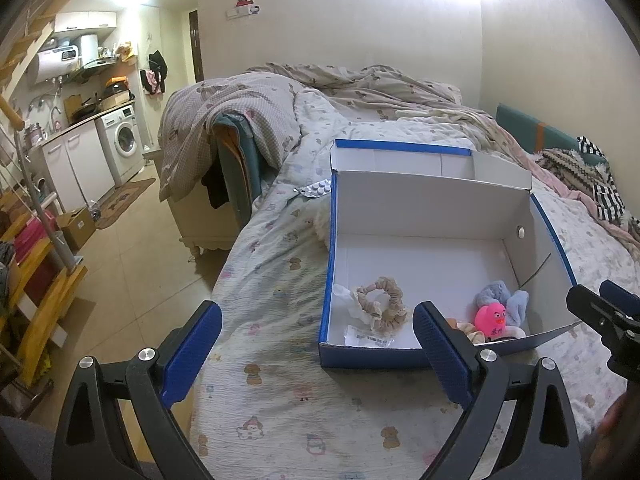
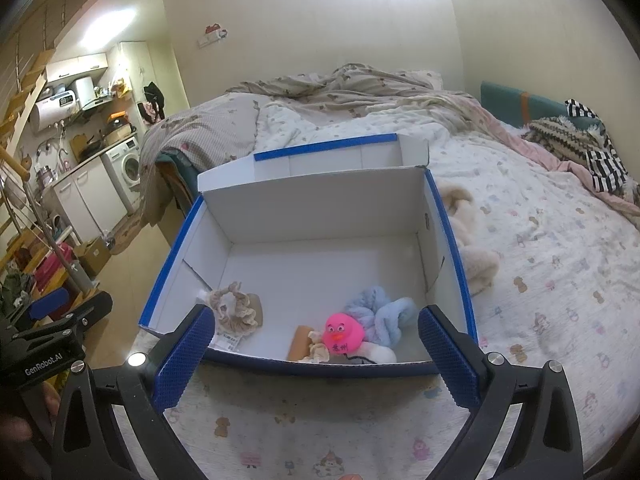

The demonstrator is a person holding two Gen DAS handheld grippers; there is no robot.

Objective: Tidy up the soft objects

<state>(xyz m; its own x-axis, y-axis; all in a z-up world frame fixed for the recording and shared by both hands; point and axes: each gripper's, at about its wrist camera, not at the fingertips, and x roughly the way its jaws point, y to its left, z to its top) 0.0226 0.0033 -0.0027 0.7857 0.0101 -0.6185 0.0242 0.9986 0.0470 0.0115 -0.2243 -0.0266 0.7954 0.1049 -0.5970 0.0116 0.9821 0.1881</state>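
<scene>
The bed with its cartoon-print quilt is carrying the open blue-and-white cardboard box, gathering a fluffy blue scrunchie, beige scrunchie and pink rubber duck. Both the left gripper and right gripper are hovering before it, fingers spread, holding nothing.

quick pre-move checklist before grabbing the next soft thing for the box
1. Left gripper open and holding nothing: ok.
2. Right gripper open and holding nothing: ok.
3. Box open, lid folded back: ok.
4. Free floor space in the box beyond the beige scrunchie, pink duck and blue scrunchie: ok.
5. Next soft item within view: the fluffy cream item lies on the bed beside the box's right wall: ok.
6. Whether that item is partly tucked under the box: cannot tell.
</scene>
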